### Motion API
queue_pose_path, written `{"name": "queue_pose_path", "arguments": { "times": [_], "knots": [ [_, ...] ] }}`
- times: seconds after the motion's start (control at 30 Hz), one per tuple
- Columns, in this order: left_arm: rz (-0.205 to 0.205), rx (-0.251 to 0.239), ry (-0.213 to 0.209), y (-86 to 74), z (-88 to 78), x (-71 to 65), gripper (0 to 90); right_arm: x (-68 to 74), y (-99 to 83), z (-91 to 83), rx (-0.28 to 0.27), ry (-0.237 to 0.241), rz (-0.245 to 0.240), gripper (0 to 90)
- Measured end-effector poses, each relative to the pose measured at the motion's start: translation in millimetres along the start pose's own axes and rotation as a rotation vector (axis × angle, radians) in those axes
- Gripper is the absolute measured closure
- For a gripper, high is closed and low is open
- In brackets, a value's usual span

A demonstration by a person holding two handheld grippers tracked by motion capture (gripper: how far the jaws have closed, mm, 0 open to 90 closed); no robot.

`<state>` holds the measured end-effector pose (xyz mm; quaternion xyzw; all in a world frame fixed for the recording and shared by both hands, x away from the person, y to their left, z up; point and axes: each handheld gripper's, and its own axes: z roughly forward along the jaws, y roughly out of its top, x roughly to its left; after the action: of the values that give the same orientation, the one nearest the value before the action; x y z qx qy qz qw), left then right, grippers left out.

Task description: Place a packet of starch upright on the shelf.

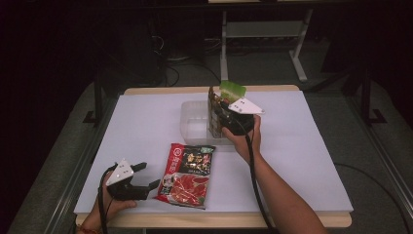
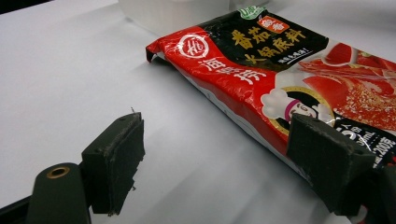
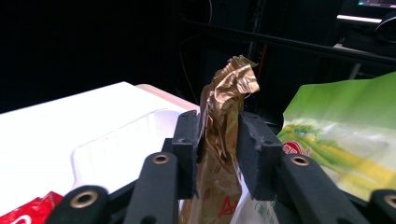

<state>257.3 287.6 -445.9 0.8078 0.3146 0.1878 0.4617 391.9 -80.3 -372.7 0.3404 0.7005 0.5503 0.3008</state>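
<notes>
The gold packet stood upright in the clear bin toward the tabletop's far edge, beside a green packet. My right gripper bracketed it, jaws slightly parted; releasing seemed in hand. My left gripper, open, waited beside the red packet at the near edge; next, grasp it squarely.

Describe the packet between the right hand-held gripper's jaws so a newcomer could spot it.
Start at the clear plastic bin in the middle of the white table. At its right end, the right hand-held gripper has a gold-brown foil packet standing upright between its jaws. Its crumpled metallic top sets it apart from the green bag beside it and the flat red packet nearer the person.
</notes>
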Motion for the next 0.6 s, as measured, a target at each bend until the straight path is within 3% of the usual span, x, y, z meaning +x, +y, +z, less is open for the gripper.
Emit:
{"name": "queue_pose_path", "arguments": {
  "times": [0.3, 0.53, 0.6],
  "knots": [
    [0.000, 0.004, -0.003, 1.2, 0.6, -0.1, 18.8, -6.0, -2.0, -14.3, 0.000, -0.006, 0.001, 60.0],
    [0.001, 0.019, -0.018, 2.0, 3.2, -0.9, 18.3, -11.5, -4.4, -25.8, -0.009, 0.028, 0.027, 55.7],
    [-0.006, 0.017, -0.026, 3.2, 3.2, -0.7, 18.1, -11.2, -5.5, -28.9, -0.004, 0.033, 0.013, 54.9]
  ]
}}
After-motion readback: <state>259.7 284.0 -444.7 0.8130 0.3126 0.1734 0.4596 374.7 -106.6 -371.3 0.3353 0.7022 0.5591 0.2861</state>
